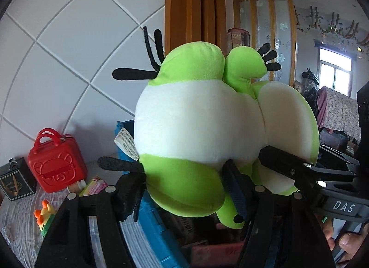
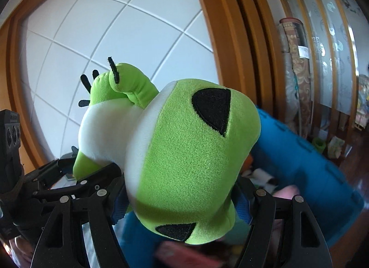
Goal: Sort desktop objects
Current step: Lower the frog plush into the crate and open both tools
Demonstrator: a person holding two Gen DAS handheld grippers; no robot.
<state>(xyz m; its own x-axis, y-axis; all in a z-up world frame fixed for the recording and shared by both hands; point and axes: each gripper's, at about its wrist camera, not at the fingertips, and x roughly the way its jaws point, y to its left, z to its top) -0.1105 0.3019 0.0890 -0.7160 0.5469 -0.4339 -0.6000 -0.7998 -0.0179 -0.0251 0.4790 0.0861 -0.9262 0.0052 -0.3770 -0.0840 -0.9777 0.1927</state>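
**Plush frog in mid-air over the bin, desk still cluttered**

The sort looks partway done. The green-and-white plush frog (image 1: 200,129) is lifted off the desk (image 1: 20,217) and held above the blue bin (image 2: 299,159), which already contains several items, though blur makes them hard to name. Still out on the desk are a red toy case (image 1: 57,164), a small black box (image 1: 16,179) and a little colourful toy (image 1: 45,215).

The left hand-held gripper (image 1: 184,189) pinches the frog's lower body; the right hand-held gripper (image 2: 182,198) clamps its head. The frog is soft, with black felt toes, dark wedge-shaped eyes and a sewn-in label.
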